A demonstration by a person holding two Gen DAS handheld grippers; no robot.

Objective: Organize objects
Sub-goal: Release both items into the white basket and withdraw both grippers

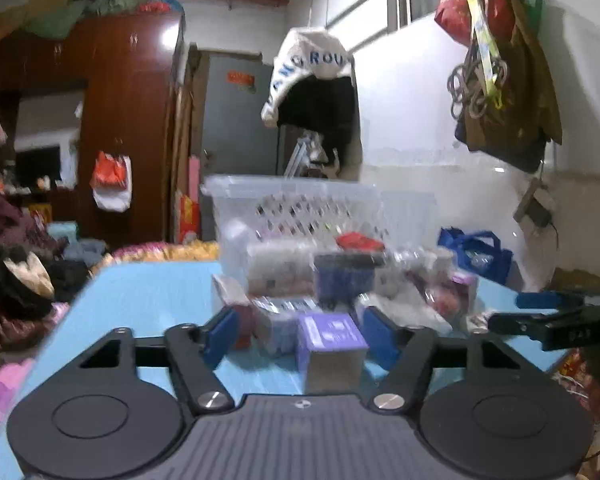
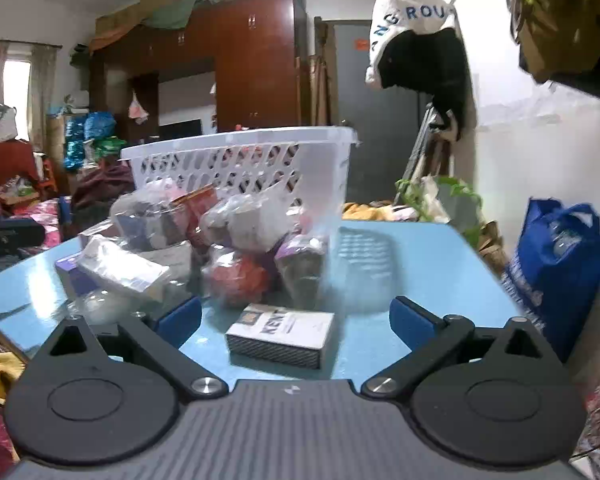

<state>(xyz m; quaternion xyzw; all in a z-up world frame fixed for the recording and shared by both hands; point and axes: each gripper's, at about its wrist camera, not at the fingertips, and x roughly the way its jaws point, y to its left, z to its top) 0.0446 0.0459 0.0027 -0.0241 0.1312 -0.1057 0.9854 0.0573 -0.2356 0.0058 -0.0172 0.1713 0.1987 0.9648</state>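
Observation:
A purple box (image 1: 332, 344) stands on the blue table (image 1: 140, 300) between the blue pads of my left gripper (image 1: 300, 336). The right pad is close beside the box and the left pad (image 1: 220, 334) stands clear of it, so the gripper is open. In the right wrist view a flat white "KENT" box (image 2: 280, 336) lies on the table between the wide-open fingers of my right gripper (image 2: 296, 320), touching neither pad. Behind both boxes a heap of plastic-wrapped packets (image 2: 228, 240) leans against a white slatted basket (image 2: 240, 152). My right gripper (image 1: 512, 312) also shows at the right edge of the left wrist view.
A blue shopping bag (image 2: 556, 264) stands off the table's right edge by the white wall. A cap and dark garment (image 2: 416, 40) hang overhead. Piled clothes and bedding (image 1: 16, 280) crowd the left side before a brown wardrobe (image 1: 128, 120).

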